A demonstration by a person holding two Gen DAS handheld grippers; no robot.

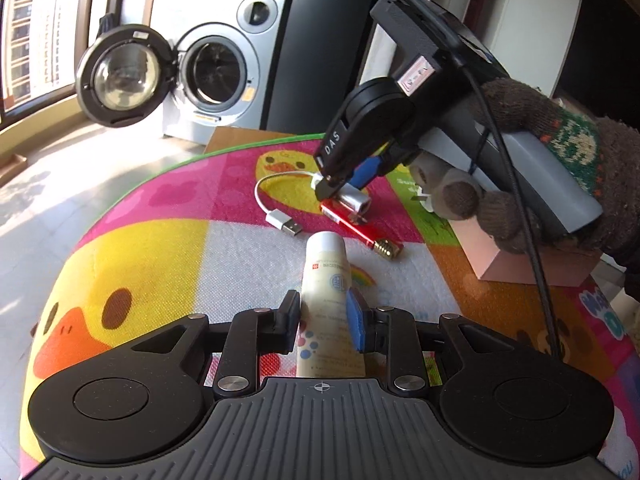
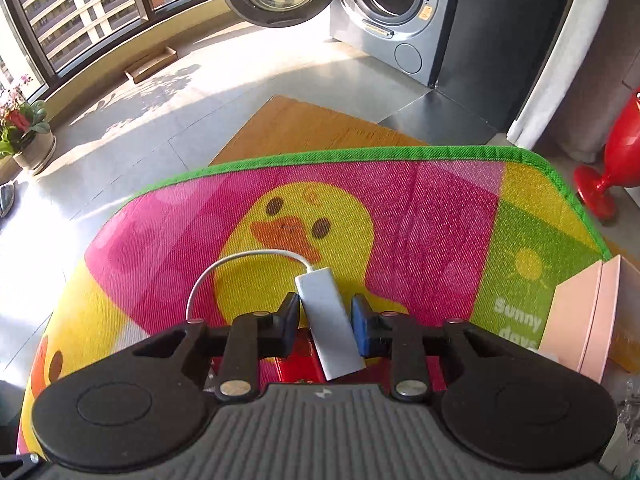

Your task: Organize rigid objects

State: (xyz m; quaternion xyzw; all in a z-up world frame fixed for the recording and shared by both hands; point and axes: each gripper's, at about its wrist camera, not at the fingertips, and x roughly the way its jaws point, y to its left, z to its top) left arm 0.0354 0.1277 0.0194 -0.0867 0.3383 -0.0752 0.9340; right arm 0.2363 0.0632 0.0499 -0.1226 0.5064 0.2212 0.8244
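My duck-print mat [image 2: 420, 200] fills the view. The pink box [image 1: 520, 264] sits at its right edge. My left gripper [image 1: 324, 320] is clamped on the cream tube [image 1: 326, 280], long axis running straight away from me, cap end far. My right gripper [image 2: 325, 318] pinches the white adapter [image 2: 328, 320] lengthwise, its cable end pointing away, over the red lighter [image 1: 360, 228].

Left wrist view looks forward and down along its tool [image 1: 323, 322], close over the mat [image 1: 132, 236]; right wrist view tilts steeper, nearer; both share mat, adapter [image 2: 330, 322], washer [image 1: 218, 72] beyond.
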